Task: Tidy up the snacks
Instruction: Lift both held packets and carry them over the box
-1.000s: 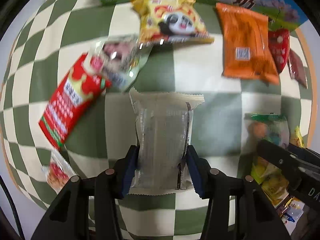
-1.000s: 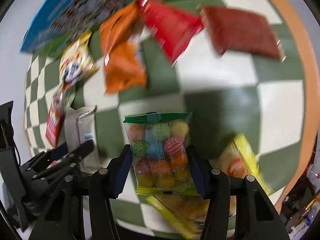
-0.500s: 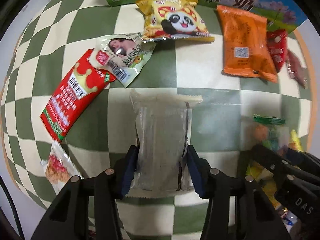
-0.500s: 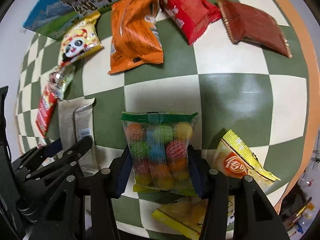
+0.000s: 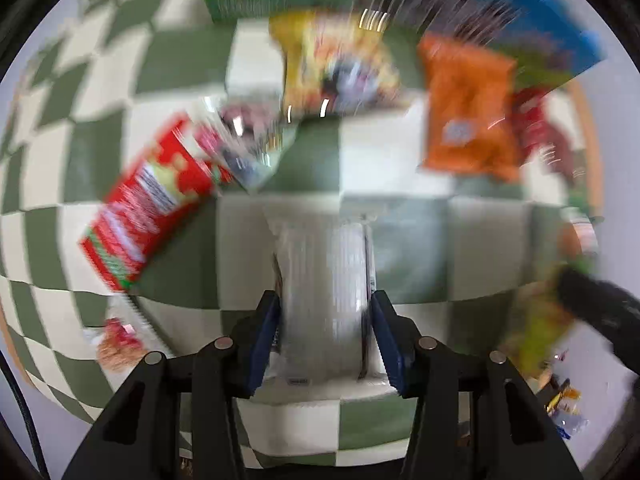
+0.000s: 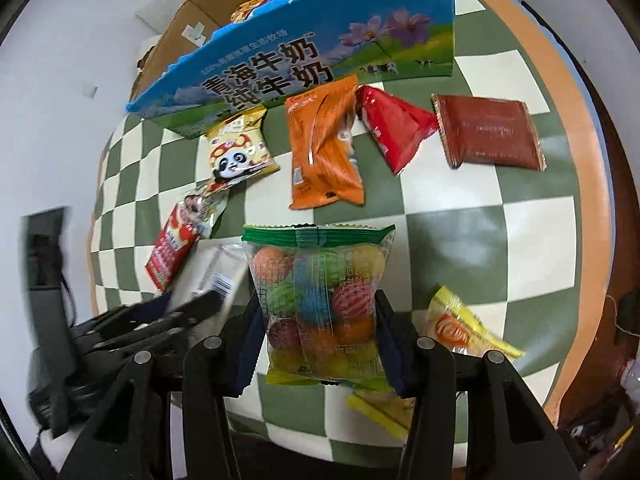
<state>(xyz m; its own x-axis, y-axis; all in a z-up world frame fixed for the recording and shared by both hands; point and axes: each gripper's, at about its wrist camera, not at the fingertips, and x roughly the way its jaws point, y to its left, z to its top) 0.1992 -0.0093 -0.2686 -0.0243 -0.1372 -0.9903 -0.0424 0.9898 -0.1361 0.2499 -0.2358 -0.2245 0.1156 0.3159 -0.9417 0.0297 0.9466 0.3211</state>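
"青海牛奶 纯牛奶" on milk carton (image 6: pixel 304 60)

Two close downward views, shared checkered cloth (image 6: pixel 472 236)

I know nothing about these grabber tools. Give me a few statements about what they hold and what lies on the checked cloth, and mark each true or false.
1. The right gripper is shut on the bag of coloured balls. True.
2. The left gripper holds the orange packet. False: it holds the pale silvery packet; the orange packet lies on the cloth.
3. The panda packet lies by the blue milk carton box. True.
4. The dark red packet is inside the box. False: it lies on the checked cloth.
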